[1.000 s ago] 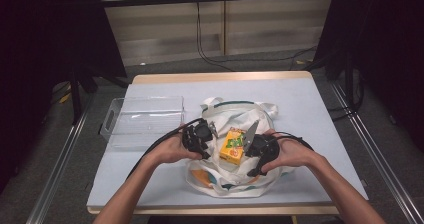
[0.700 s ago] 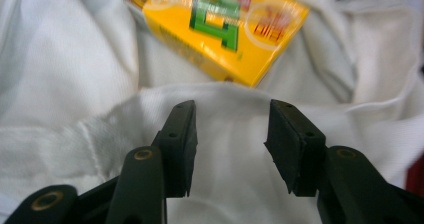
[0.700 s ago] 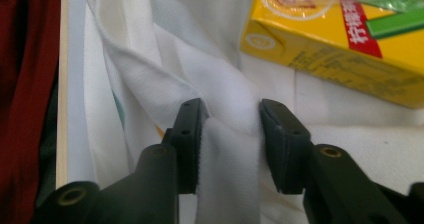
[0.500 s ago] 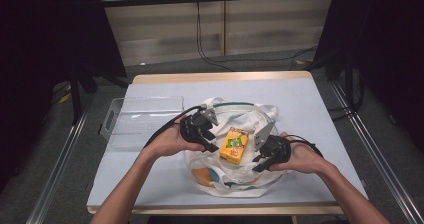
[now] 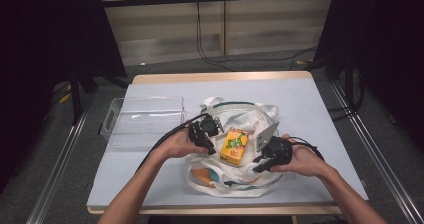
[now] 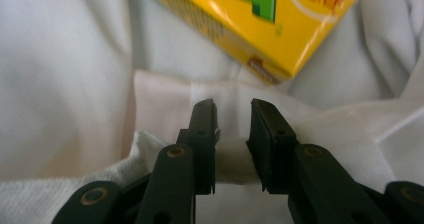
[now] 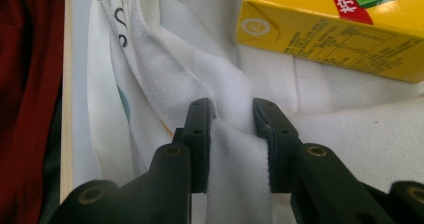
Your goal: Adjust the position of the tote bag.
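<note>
yellow juice carton (image 5: 234,146) sits in the white tote bag (image 5: 235,184), left gripper (image 5: 204,134) and right gripper (image 5: 267,156) both pinching its fabric, clear tray (image 5: 142,121) off left

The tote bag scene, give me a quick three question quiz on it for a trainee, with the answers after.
1. True or false: the yellow juice carton sits in the clear plastic tray.
2. What is the right tool shut on? A) the carton B) a fold of the white tote bag C) a cable
3. Fill in: in the high view the tray lies to the ___ of the bag.

Key
1. False; it rests on the bag, between the left tool and the right tool.
2. B
3. left
</note>
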The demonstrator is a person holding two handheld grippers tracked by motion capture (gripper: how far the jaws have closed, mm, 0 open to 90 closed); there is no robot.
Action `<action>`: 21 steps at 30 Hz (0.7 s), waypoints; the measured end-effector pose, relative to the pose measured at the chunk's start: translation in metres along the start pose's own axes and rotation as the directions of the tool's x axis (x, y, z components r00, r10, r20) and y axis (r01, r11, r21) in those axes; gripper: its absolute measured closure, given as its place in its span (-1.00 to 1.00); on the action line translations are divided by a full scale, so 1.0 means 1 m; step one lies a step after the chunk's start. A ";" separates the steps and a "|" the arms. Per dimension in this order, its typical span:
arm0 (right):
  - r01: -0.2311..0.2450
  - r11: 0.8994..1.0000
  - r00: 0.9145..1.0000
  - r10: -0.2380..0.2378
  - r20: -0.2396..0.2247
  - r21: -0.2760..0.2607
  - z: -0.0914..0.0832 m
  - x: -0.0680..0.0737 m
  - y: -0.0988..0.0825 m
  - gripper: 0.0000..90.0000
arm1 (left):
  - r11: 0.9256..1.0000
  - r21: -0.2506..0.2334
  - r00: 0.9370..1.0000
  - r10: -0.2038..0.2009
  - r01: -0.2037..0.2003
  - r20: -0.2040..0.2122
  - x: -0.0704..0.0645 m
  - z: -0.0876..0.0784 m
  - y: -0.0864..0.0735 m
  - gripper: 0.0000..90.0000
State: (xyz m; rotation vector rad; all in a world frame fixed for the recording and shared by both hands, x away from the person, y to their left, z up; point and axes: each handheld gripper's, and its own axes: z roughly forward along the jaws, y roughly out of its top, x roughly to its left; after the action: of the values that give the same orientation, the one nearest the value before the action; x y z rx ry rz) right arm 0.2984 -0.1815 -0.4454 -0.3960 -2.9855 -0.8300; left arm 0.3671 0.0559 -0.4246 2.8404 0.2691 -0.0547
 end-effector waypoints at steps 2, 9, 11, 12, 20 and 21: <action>-0.008 1.000 1.000 0.008 0.015 0.007 0.000 0.002 -0.001 0.55 | 1.000 0.001 1.000 -0.001 0.001 0.001 -0.002 0.001 -0.004 0.61; -0.034 0.999 0.998 0.035 0.046 -0.025 0.004 0.005 -0.006 0.55 | 0.998 -0.038 0.997 -0.047 0.049 0.055 -0.005 0.002 -0.024 0.63; -0.051 0.998 0.998 0.053 0.039 -0.047 0.004 0.004 -0.009 0.55 | 0.998 -0.041 0.997 -0.038 0.041 0.069 -0.006 0.002 -0.031 0.64; -0.058 0.997 0.997 0.060 0.041 -0.057 0.004 0.004 -0.011 0.55 | 0.998 -0.052 0.997 -0.033 0.036 0.069 -0.007 0.003 -0.034 0.64; -0.070 0.993 0.993 0.078 0.083 -0.094 0.004 0.010 -0.015 0.49 | 0.984 -0.161 0.997 -0.074 0.078 0.028 -0.013 0.005 -0.046 0.63; -0.077 0.992 0.993 0.086 0.087 -0.100 0.003 0.011 -0.015 0.45 | 0.980 -0.180 0.997 -0.076 0.080 0.032 -0.012 0.005 -0.048 0.59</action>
State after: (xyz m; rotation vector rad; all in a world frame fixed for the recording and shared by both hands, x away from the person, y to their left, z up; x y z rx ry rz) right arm 0.2843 -0.1896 -0.4547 -0.5697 -2.9960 -0.9763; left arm 0.3460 0.0973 -0.4418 2.6456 0.3611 -0.0782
